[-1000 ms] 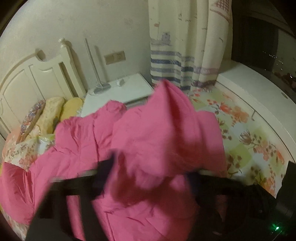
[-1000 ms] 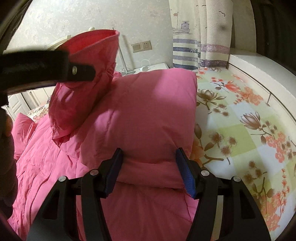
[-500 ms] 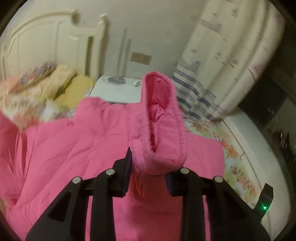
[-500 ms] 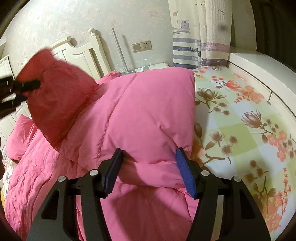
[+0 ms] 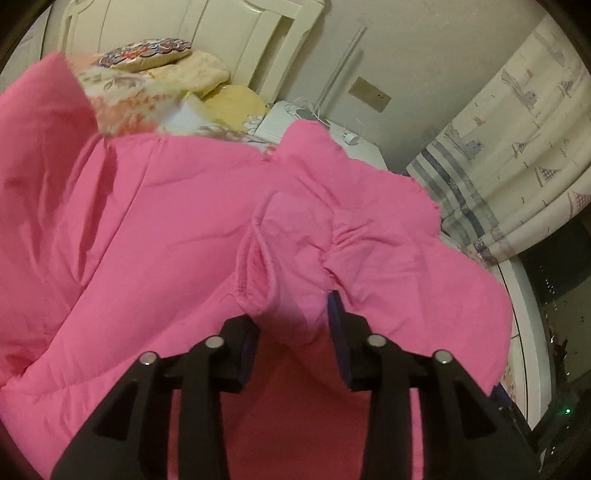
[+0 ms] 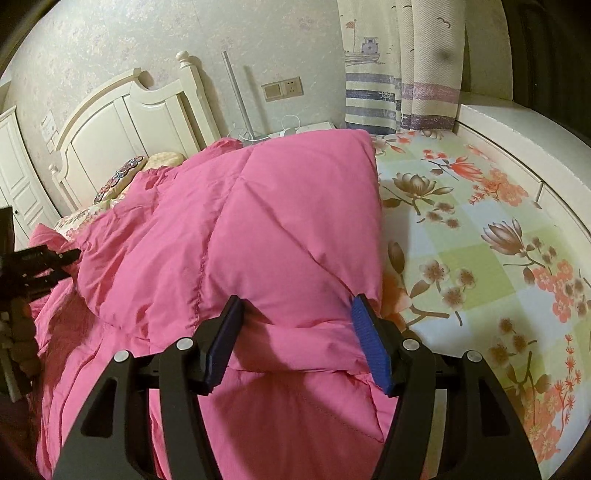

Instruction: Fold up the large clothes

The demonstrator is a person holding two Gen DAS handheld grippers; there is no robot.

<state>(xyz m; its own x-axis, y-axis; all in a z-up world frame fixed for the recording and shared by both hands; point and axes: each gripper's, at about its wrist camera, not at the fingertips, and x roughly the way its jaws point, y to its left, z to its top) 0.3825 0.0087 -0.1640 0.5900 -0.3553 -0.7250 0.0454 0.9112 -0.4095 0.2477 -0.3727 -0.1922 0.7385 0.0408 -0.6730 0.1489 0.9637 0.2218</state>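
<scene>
The left gripper (image 5: 291, 325), black with dark blue pads, has its jaws opening around a bunched cuff of the bright pink quilted padded coat (image 5: 177, 229); the cuff (image 5: 288, 280) sits between the pads, and the right pad looks just clear of the cloth (the left one is hidden behind the fold, so contact there cannot be told). Beyond it the coat spreads in rumpled folds toward the pale floral pillows (image 5: 155, 85) and the cream wooden headboard (image 5: 236, 33).

The right gripper (image 6: 295, 332) is clamped across a thick folded edge of the same coat (image 6: 288, 221), both blue pads pressed into the padding. The folded panel lies flat ahead of it, its far corner reaching toward the white bedside table (image 6: 306, 127). To its right is the bare floral bedsheet (image 6: 480, 251), checked in green and blue, on which the coat lies. A striped nautical curtain (image 6: 373, 74) hangs behind, and the left gripper shows at the far left edge (image 6: 33, 266).
</scene>
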